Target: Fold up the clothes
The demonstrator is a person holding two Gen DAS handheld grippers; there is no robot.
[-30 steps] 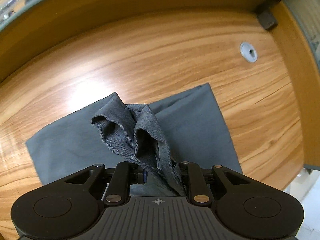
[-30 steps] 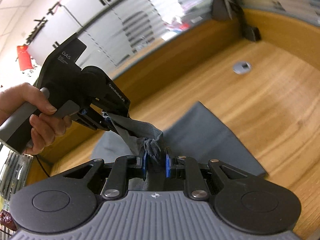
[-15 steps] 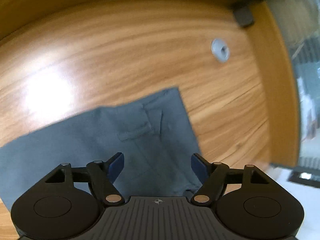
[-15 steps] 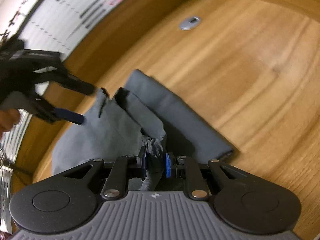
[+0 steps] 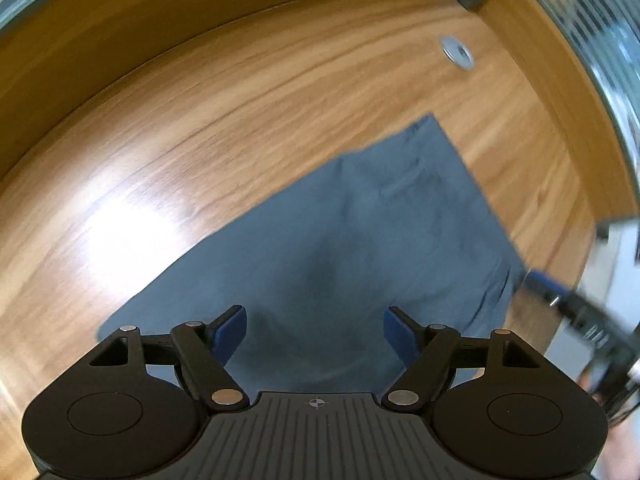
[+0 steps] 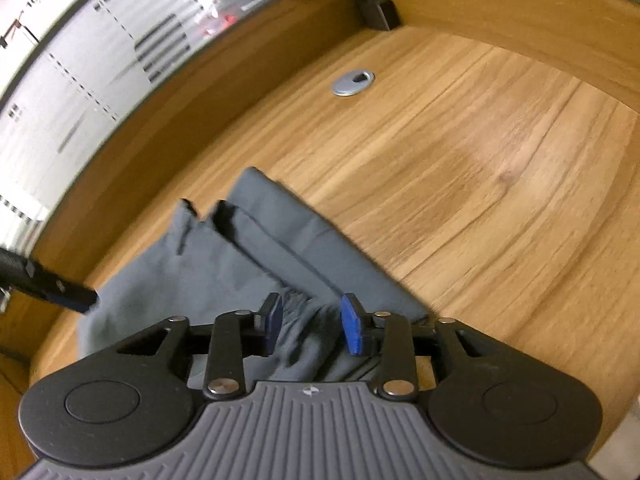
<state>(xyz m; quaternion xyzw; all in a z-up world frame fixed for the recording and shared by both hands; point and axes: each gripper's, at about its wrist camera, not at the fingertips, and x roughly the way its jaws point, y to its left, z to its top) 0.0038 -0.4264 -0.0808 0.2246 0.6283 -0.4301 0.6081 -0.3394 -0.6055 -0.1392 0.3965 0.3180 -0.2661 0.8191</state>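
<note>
Grey garment (image 5: 360,240), folded into a rough rectangle, lying flat on the wooden bench (image 5: 200,120), one corner aimed at the bench's far corner. In the right wrist view, upper layer doubled over with a long folded edge along the side facing open wood; small notch and a flap at the far end.

Left hand-held gripper (image 5: 316,332) poised over the near part of the cloth, blue pads spread wide, nothing between them but flat fabric below. Right hand-held gripper (image 6: 310,322) low over a bunched ridge of the garment, jaws opening; gathered folds still sitting between the pads, pads seemingly clear of the cloth.

Round metal cable grommet (image 6: 354,82) set in the bench beyond the garment, well apart from it. Dark bracket (image 6: 378,14) at the far corner, where raised wooden edging meets. Frosted striped glass beyond the edging.

Plenty of bare wood between the garment and the far edge, and toward the grommet side. Near bench edge close under the garment; each gripper visible at the margin of the other's view, just beside the cloth.
</note>
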